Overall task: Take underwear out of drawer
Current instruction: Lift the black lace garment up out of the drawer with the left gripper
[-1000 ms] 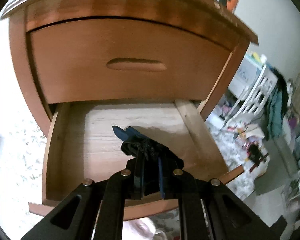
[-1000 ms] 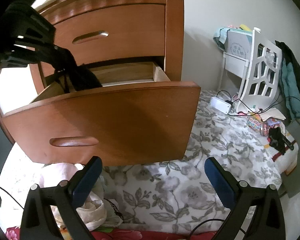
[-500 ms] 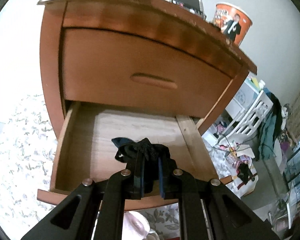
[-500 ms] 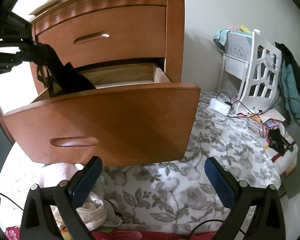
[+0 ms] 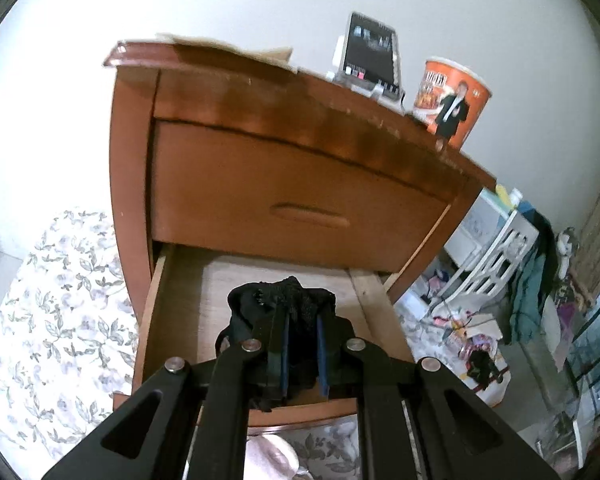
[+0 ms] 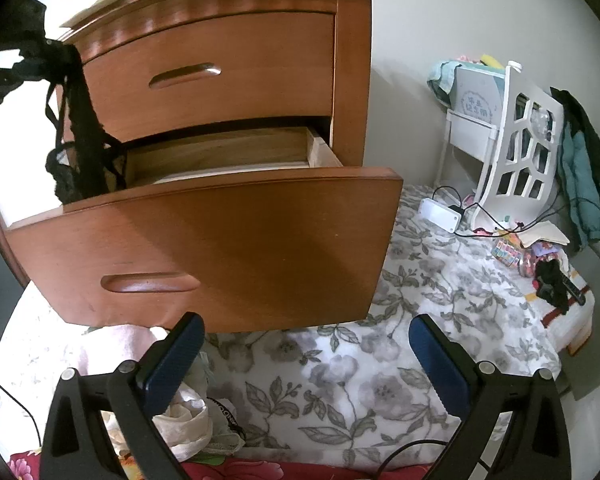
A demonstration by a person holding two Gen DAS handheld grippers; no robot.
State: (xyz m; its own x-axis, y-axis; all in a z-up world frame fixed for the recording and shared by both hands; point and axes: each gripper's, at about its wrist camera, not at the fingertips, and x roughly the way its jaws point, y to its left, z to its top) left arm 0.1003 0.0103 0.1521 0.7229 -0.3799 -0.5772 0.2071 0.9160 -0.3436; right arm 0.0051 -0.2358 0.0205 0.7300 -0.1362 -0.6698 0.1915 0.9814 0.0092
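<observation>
Now the black lace underwear hangs clear above the open lower drawer, pinched between the narrow-set jaws of the left gripper. A second ago the garment sat low inside the drawer, close to its wooden floor; since then it has been carried up and back, and in the right wrist view its straps and lace dangle past the drawer's left front corner, the lowest part level with the rim. No other clothing is visible on the drawer floor. The right gripper has kept its place below the drawer front, jaws wide and holding nothing, over a flowered cover.

Judgement: removal is nearly complete; the trailing lace could catch on the rim, so the lift should clear it before moving aside.
</observation>
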